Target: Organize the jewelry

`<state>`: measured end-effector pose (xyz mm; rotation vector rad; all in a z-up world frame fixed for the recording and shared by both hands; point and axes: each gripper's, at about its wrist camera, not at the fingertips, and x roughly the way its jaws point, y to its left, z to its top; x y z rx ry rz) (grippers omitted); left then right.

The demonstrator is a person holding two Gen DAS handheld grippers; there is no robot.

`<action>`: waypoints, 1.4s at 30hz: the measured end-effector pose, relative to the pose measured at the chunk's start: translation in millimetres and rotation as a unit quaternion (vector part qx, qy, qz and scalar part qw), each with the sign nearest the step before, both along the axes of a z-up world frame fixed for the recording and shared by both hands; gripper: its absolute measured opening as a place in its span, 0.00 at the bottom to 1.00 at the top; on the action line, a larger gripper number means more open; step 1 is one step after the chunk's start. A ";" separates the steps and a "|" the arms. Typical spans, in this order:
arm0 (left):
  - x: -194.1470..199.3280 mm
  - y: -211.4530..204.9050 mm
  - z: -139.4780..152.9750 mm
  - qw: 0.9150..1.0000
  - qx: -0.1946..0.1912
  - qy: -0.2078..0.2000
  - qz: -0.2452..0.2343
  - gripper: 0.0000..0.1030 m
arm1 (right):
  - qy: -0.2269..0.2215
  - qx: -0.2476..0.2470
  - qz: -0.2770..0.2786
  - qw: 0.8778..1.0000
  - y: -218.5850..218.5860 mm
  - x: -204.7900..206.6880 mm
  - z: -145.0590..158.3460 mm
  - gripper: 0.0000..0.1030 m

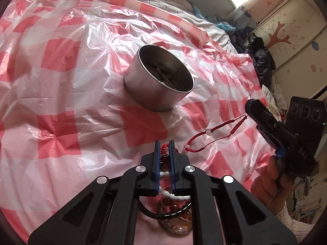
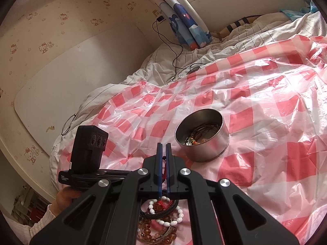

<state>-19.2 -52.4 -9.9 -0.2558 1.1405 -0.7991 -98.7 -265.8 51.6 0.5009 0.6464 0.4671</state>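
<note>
A bed is covered with a crinkled red-and-white checked plastic sheet (image 1: 61, 94), and a round metal tin (image 1: 157, 81) stands open on it with a tangle of bracelets lying inside.

The left tool (image 1: 164, 149) has its blue pads nearly together, pinched on the red knotted part of a red cord bracelet (image 1: 214, 130). The cord runs across the sheet to the right tool (image 1: 248, 107), whose tips are closed on its other end, so the bracelet hangs stretched between the two, near the tin but outside it. In the right wrist view a strand of red cord shows between that tool's narrow pads.

Under the tools lies a pile of jewelry: a white bead bracelet (image 2: 169, 214), amber bead bracelets (image 2: 151, 232) and a black braided bracelet (image 1: 163, 215), overlapping each other on the sheet.
</note>
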 end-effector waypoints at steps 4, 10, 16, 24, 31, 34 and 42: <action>-3.2 10.1 20.0 0.999 -0.021 -0.026 0.011 0.07 | -0.026 0.009 -0.007 1.000 -4.9 -4.0 10.3 0.03; -7.9 6.5 46.9 0.997 -0.002 -0.081 0.021 0.07 | -0.039 0.016 -0.017 0.999 -11.9 -3.5 15.5 0.03; -4.2 -8.4 60.0 0.995 -0.003 -0.101 0.017 0.07 | -0.039 0.017 -0.020 0.999 -13.4 -2.1 14.4 0.03; 29.5 -29.1 65.8 0.994 -0.024 -0.107 0.030 0.07 | -0.043 0.009 -0.033 0.998 -19.7 -2.3 15.6 0.03; 65.6 -45.6 58.5 0.993 -0.014 -0.107 0.042 0.07 | -0.045 0.014 -0.048 0.998 -29.4 -2.5 16.1 0.03; 78.5 -53.0 46.8 0.993 0.011 -0.104 0.046 0.07 | -0.044 0.017 -0.051 0.998 -31.3 -2.5 16.2 0.03; 81.5 -64.2 18.1 0.995 0.064 -0.069 0.026 0.25 | -0.046 0.021 -0.045 0.998 -28.7 1.3 20.0 0.03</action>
